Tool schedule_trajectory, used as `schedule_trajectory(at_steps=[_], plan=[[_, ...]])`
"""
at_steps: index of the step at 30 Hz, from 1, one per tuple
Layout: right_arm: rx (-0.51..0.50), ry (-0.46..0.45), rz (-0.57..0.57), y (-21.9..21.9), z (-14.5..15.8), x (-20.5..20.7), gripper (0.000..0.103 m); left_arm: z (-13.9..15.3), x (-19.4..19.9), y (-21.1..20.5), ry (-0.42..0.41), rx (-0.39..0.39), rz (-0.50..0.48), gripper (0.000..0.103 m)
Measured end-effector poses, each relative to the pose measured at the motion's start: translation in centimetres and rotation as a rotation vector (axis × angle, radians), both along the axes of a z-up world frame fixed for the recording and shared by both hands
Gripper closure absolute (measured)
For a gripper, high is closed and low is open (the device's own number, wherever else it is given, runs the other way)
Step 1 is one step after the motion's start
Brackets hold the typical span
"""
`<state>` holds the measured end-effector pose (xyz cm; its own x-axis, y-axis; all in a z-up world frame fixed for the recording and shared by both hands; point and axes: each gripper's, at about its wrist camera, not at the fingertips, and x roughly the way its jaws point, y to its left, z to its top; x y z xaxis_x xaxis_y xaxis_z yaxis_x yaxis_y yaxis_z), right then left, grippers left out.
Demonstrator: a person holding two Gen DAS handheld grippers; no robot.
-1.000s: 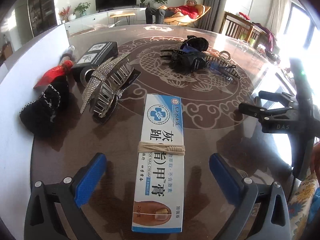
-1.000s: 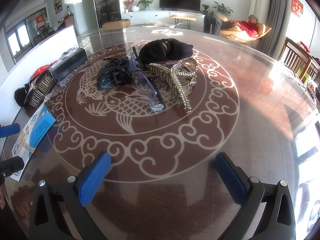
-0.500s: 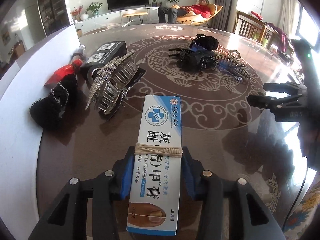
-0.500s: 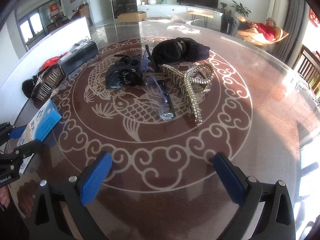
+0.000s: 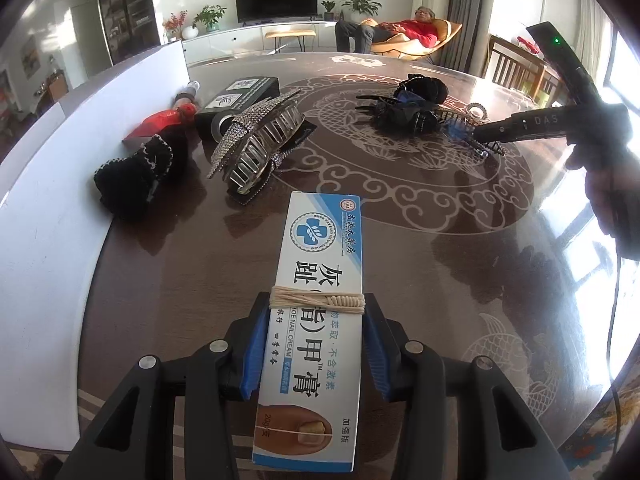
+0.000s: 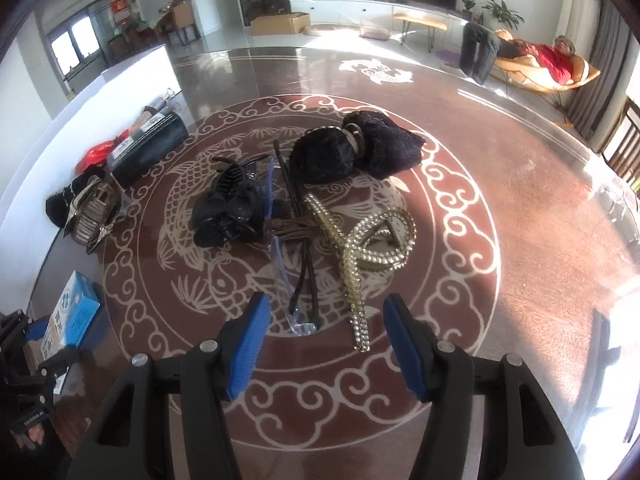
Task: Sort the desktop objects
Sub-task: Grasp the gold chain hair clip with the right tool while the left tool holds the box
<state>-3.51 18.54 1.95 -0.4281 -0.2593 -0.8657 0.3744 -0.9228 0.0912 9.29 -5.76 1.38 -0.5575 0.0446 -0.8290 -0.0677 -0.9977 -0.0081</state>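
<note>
Two blue-padded grippers: left gripper clamps a white-and-blue cream box, its near end hidden; right gripper closing, empty, over half-hidden clear glasses

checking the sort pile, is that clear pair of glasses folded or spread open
Folded, as far as shows: in the right wrist view the glasses lie flat among the hair clips with the dark arms running close alongside the clear front, not splayed out.

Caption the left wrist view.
Left gripper clamps the nail cream box above the table.
</note>
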Motion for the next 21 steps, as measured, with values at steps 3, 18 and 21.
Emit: schedule_trajectory(at_steps=[3,18,21], plan=[[-0.070,-0.009,-0.070,1.9,-0.1,-0.4,0.043,-0.1,0.6,-0.2,0.014,-0.001,0.010,0.059],[-0.191,-0.036,0.068,1.0,0.0,2.2,0.045,0.0,0.3,-0.1,0.021,0.002,0.007,0.059],[-0.139,-0.006,-0.077,3.6,0.2,0.7,0.045,-0.1,0.3,-0.1,0.023,0.000,0.009,0.059]])
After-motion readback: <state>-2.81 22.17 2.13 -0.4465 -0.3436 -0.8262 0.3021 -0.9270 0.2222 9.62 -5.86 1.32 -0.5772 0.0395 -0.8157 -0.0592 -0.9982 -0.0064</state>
